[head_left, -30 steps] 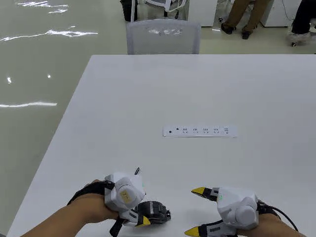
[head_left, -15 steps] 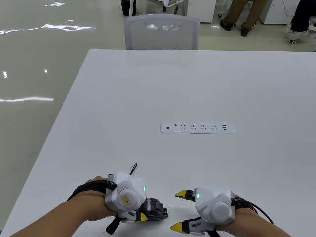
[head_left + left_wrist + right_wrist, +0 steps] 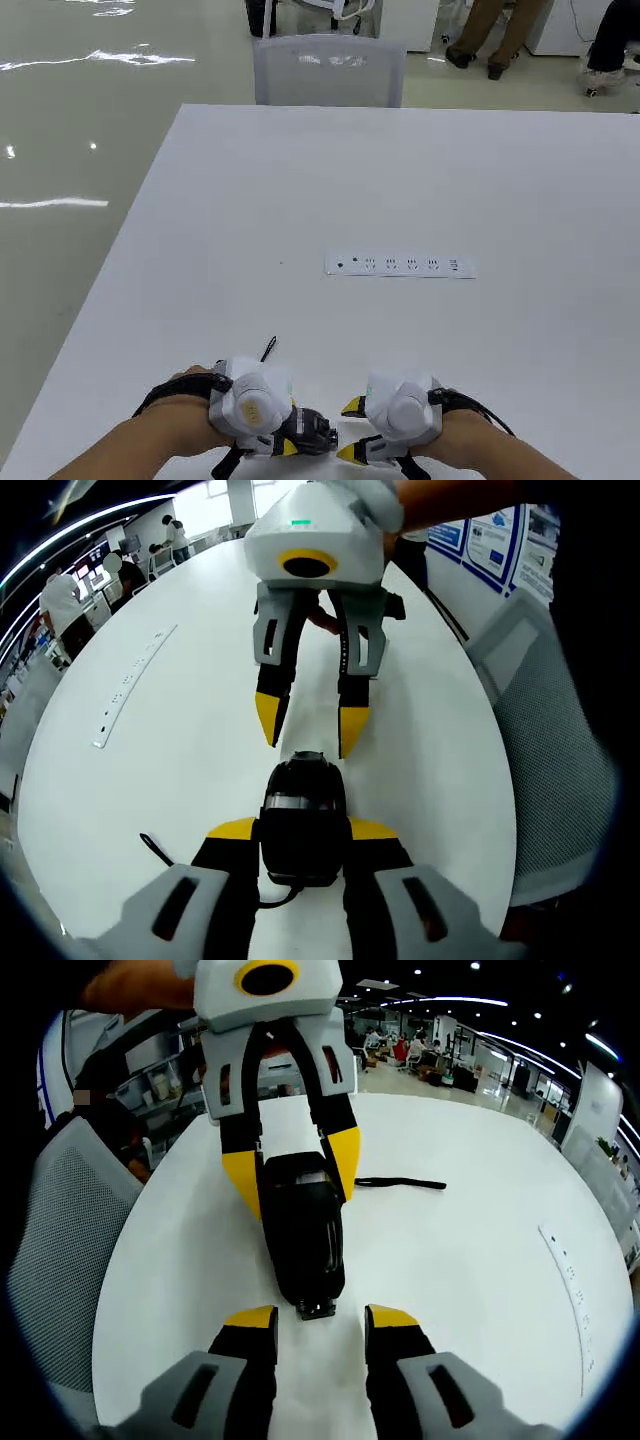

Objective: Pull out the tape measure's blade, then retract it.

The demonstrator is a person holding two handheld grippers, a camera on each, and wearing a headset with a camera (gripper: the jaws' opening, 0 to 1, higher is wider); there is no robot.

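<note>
1. Lengthwise, the tape measure (image 3: 303, 815) is lying near the front edge of the white table (image 3: 400, 180). Its long axis is running straight from the left gripper (image 3: 303, 832) toward the right gripper (image 3: 320, 1320), left to right in the head view.
2. Its nose, where the small metal end hook (image 3: 317, 1309) is showing, is pointing at the right gripper. Its rear is sitting between the left gripper's jaws, and a thin black strap (image 3: 400, 1183) is lying on the table beside that gripper.
3. The left gripper's jaws are clamping the case by its two sides.
4. The right gripper's jaws are standing released, their yellow tips flanking the end hook, just beside it.
5. Compared with a second ago, the right gripper has been closing in: then it was well apart from the tape measure, and now its tips are reaching the nose. The left gripper is keeping its grip.
6. The case is looking black and blocky with a glossy top panel, and the blade is sitting wound inside.
7. A white power strip (image 3: 400, 265) is lying farther back, mid-table.
</note>
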